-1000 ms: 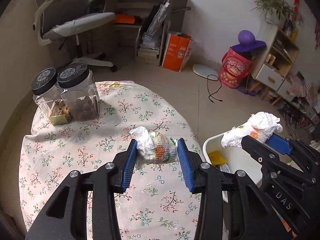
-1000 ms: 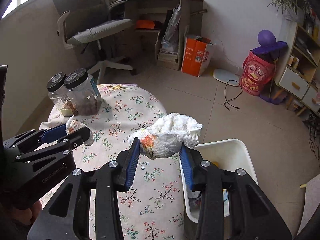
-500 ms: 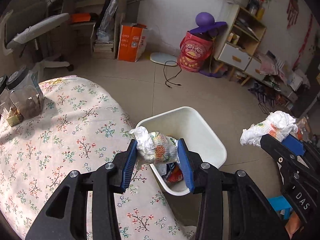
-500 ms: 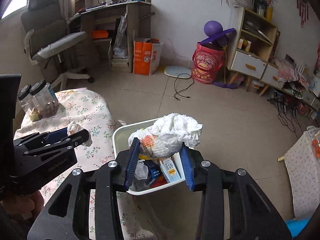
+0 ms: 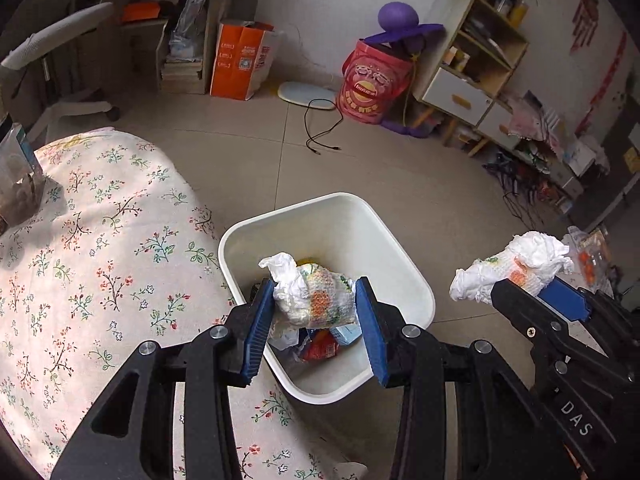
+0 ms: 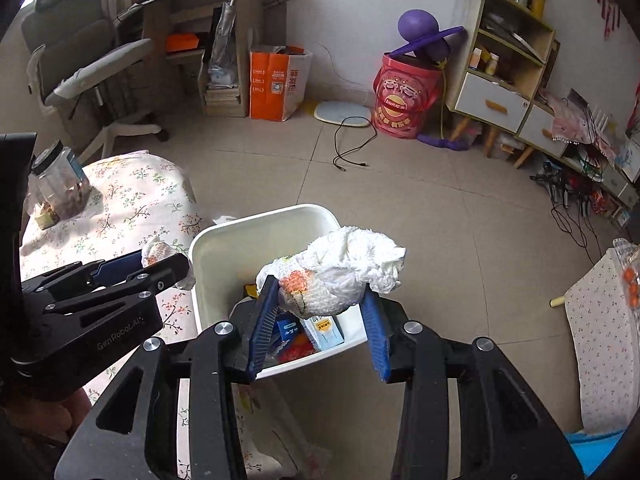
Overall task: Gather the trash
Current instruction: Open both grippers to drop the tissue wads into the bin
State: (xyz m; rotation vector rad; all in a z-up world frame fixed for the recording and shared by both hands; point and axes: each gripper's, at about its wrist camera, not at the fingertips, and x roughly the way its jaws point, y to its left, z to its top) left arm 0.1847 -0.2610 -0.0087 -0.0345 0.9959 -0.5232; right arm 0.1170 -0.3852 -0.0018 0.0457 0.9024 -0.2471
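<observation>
My left gripper [image 5: 314, 312] clamped smaller crumpled white printed wad [image 5: 310, 300]; my right gripper [image 6: 320, 308] clamped larger crumpled white wad [image 6: 340, 272]. White plastic bin [image 5: 400, 264] directly below both.

Soft daylight fills both views, coming from the upper left, where the right wrist view shows a bright patch. It lays pale sunlit bands on the flower-printed white cloth on the desk [image 5: 100, 248], and the clear plastic jar [image 6: 60, 188] casts a shadow there. Fisheye bending curves the edges, corners go black, and focus stays sharp without motion blur.
</observation>
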